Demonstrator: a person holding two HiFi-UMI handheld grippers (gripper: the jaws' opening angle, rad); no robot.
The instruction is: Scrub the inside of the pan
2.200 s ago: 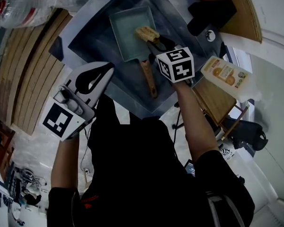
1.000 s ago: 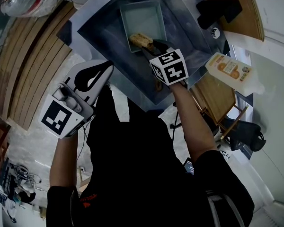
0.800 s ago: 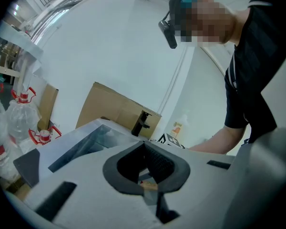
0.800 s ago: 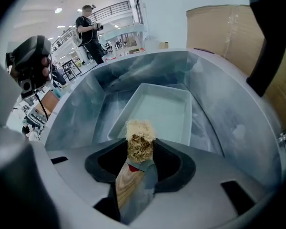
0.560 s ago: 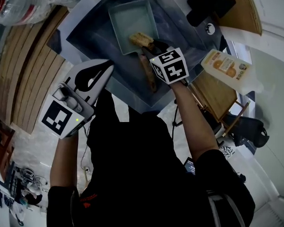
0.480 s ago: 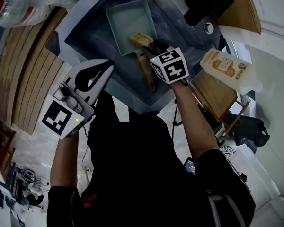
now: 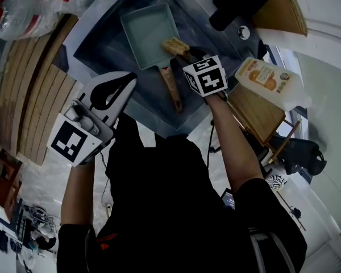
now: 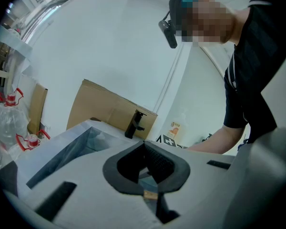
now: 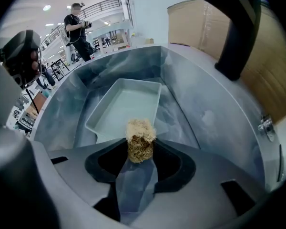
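Left tool [image 8: 144, 144] is closed on nothing, hovering by the sink's [image 7: 102, 47] front edge. Rectangular pan [image 7: 148, 34] lies flat in the basin, wooden handle [image 7: 170, 87] toward me. Right tool [image 9: 141, 150] clamps the fibrous scrubber [image 9: 141, 130] at the pan's near rim. I judge the scrubber soft, light and springy. The pan looks rigid and likely to slide on steel, so I'd pin the handle.

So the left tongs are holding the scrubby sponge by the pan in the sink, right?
No, it is the right tongs that hold the scrubby sponge by the pan in the sink. The right gripper view shows it.
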